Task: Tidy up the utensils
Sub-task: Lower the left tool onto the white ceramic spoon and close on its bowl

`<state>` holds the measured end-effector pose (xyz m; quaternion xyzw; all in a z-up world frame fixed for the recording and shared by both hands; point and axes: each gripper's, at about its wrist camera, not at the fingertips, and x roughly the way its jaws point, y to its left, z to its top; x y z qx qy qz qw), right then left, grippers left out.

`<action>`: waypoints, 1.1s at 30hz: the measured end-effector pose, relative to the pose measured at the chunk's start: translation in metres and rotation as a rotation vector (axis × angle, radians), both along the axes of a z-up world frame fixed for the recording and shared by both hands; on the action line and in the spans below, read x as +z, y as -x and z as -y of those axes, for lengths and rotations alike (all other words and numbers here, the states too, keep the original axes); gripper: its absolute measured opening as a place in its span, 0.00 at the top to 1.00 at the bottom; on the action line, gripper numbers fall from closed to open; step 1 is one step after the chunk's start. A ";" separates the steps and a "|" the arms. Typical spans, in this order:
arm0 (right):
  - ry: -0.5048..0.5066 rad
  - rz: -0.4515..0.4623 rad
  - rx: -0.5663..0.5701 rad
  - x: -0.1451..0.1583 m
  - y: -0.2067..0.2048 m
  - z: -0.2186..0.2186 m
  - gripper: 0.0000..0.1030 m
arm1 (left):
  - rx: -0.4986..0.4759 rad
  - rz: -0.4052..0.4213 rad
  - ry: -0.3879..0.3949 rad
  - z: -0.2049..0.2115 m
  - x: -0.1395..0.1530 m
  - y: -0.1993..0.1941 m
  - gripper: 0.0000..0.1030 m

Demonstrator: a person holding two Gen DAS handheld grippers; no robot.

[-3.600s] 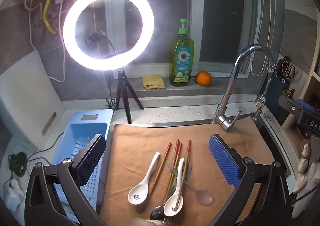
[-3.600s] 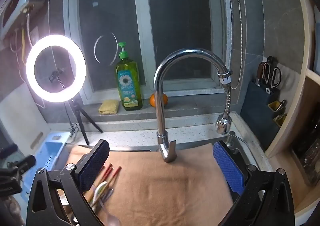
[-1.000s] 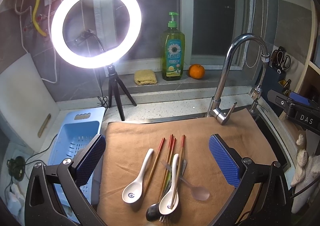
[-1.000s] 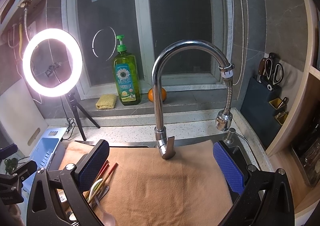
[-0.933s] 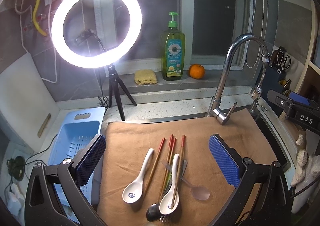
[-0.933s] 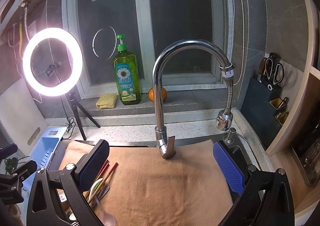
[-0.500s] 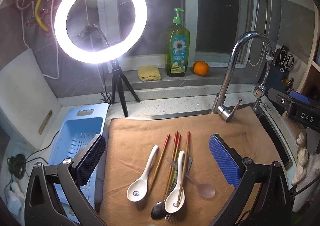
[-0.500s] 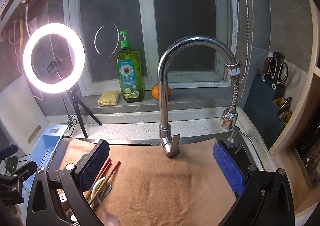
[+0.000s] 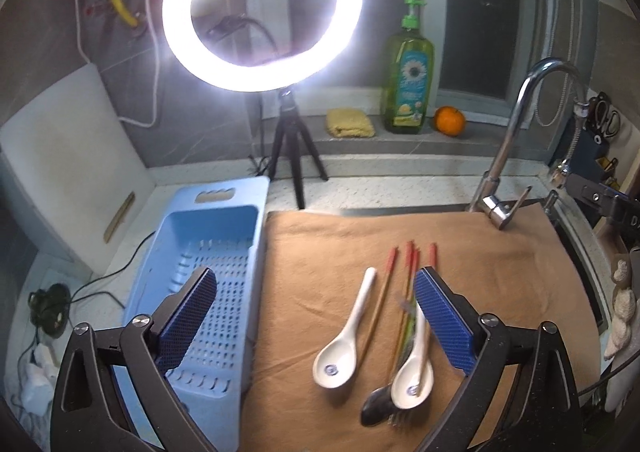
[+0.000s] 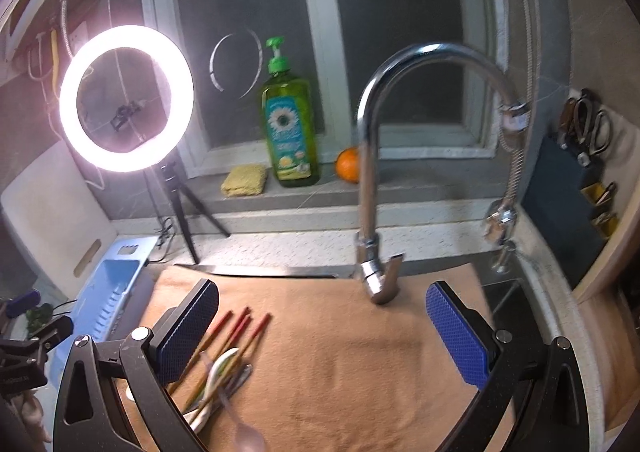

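A pile of utensils lies on the tan cloth (image 9: 500,280): two white ceramic spoons (image 9: 344,336) (image 9: 414,368), several red-tipped chopsticks (image 9: 408,268), a dark metal spoon (image 9: 376,406) and a fork under them. My left gripper (image 9: 316,312) is open and empty, above the seam between the blue drain basket (image 9: 208,252) and the cloth, left of the pile. My right gripper (image 10: 322,332) is open and empty over the cloth, right of the chopsticks (image 10: 236,336) and a clear plastic spoon (image 10: 246,432).
A chrome faucet (image 10: 372,180) rises behind the cloth. A ring light on a tripod (image 9: 260,8), a green soap bottle (image 9: 408,72), a yellow sponge (image 9: 350,122) and an orange (image 9: 450,120) stand at the back. A white cutting board (image 9: 68,148) leans at left. A knife block (image 10: 568,188) is at right.
My left gripper has swung left, so the blue basket now fills more of its view and the utensils sit to the right. My right gripper shifted slightly left. Both stay open.
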<state>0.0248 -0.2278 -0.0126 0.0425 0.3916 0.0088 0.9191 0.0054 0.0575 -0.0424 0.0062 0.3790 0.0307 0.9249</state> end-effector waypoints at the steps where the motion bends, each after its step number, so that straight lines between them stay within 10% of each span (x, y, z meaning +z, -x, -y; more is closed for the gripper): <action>1: -0.011 -0.012 0.010 -0.003 -0.003 -0.003 0.00 | 0.006 -0.011 0.001 -0.005 -0.003 0.000 0.07; 22: -0.267 -0.373 0.279 -0.084 -0.053 -0.071 0.10 | -0.117 -0.215 0.114 -0.003 -0.076 0.019 0.34; 33: -0.417 -0.635 0.353 -0.150 -0.083 -0.130 0.50 | -0.167 -0.261 0.189 -0.002 -0.100 0.015 0.54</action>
